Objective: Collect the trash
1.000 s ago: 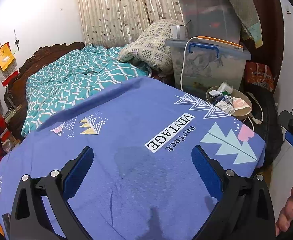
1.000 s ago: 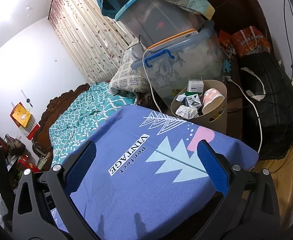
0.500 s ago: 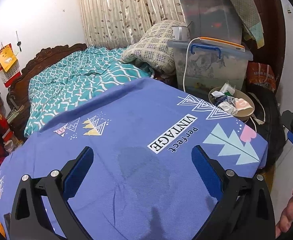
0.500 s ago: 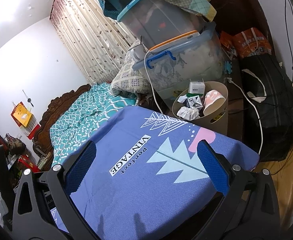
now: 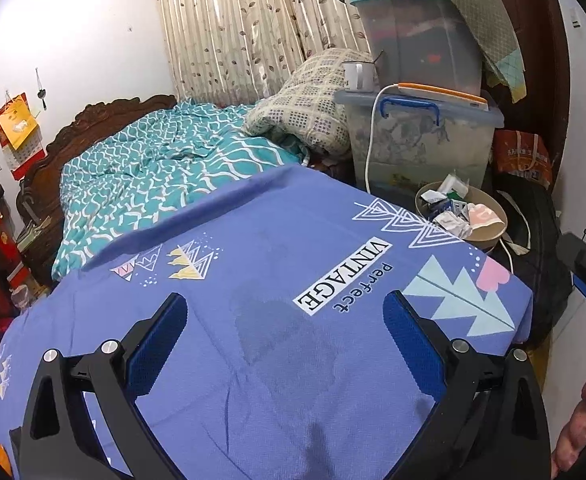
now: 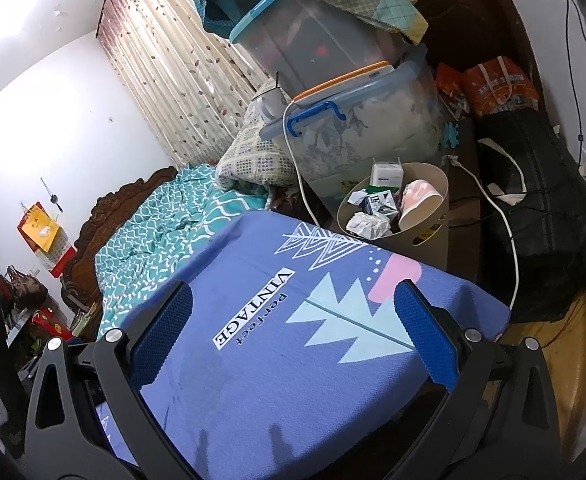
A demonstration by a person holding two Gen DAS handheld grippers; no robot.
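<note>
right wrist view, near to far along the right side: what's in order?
right gripper → blue printed cloth → beige trash bin → clear storage box with blue handle → lidded tub stacked on it

- The left wrist view looked from low over the blue cloth (image 5: 277, 344) toward the far bed (image 5: 153, 172).
- The right wrist view sat farther right (nearer the bin (image 6: 425, 236)); both shared cloth and bin.
</note>
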